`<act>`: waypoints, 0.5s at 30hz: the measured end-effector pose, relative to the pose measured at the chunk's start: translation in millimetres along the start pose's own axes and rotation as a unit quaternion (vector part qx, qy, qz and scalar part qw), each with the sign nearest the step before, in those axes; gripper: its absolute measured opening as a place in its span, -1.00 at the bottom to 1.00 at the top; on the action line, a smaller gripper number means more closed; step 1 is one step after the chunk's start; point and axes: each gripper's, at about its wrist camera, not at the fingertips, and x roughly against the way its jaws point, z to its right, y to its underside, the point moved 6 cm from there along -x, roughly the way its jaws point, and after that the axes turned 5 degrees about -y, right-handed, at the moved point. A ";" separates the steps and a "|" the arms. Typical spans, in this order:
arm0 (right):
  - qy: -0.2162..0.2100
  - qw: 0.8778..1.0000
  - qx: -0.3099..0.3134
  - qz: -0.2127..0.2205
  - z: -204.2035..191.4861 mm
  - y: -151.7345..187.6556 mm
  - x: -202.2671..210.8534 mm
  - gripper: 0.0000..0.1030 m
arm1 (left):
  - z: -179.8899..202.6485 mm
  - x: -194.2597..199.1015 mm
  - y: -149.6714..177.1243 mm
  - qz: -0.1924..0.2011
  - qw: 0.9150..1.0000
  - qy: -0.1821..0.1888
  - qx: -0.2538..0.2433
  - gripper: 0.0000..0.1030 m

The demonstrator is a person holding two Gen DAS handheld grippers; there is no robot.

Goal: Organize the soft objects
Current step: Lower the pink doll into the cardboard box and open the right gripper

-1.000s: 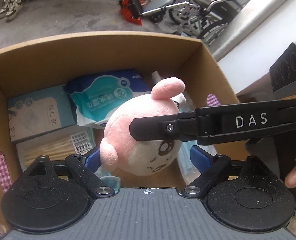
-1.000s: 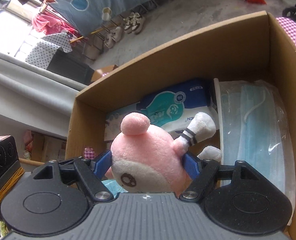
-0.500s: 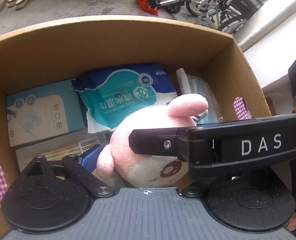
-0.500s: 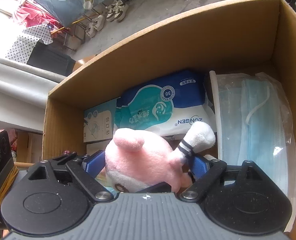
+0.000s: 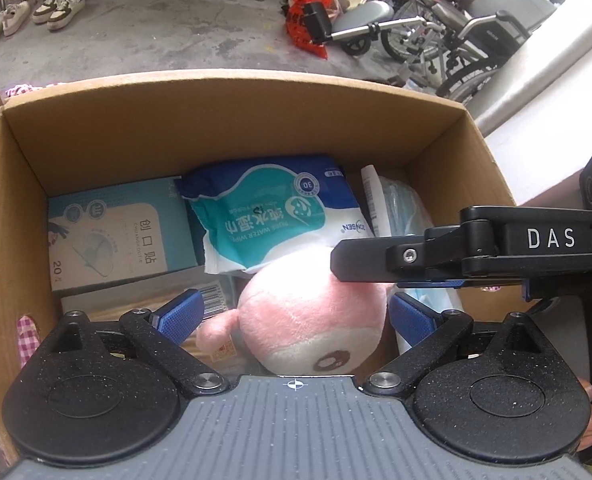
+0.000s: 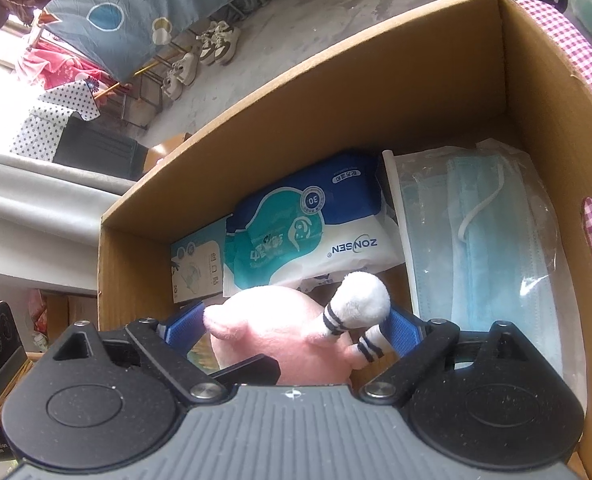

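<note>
While I hold both grippers, left gripper (image 5: 292, 314) and right gripper (image 6: 292, 326), spread wide, jaws just opening: one plush toy (image 5: 315, 320) between them, unclamped, in one cardboard box (image 5: 232, 128).

Toy: pink plush toy (image 5: 307, 320), white face, white striped limbs (image 6: 355, 308).
Pose: tipped, face down.
Place: inside cardboard box (image 5: 216, 128), touching wet-wipes pack (image 5: 272, 216).

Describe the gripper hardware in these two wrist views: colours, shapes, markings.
Both match: a ribbed grey housing, two round speckled black plates, black linkage arms with silver pivot screws, and blue textured pads on the fingers. The left gripper has a small crosshair mark at centre. The right gripper, seen side-on from the left camera, reads "DAS" in white.
</note>
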 end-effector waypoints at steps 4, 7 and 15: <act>-0.007 1.000 0.008 0.020 -4.0 -0.1 16.8 0.84 | -1.8 15.2 1.4 0.012 1.000 -0.001 0.000 0.93; -0.012 0.999 0.021 0.047 -7.5 0.5 39.1 0.84 | 5.9 33.3 -1.2 0.035 0.999 -0.005 -0.009 0.94; -0.047 0.992 0.052 0.106 -15.3 20.0 106.7 0.84 | 11.5 106.3 13.6 0.099 0.995 0.023 -0.015 0.97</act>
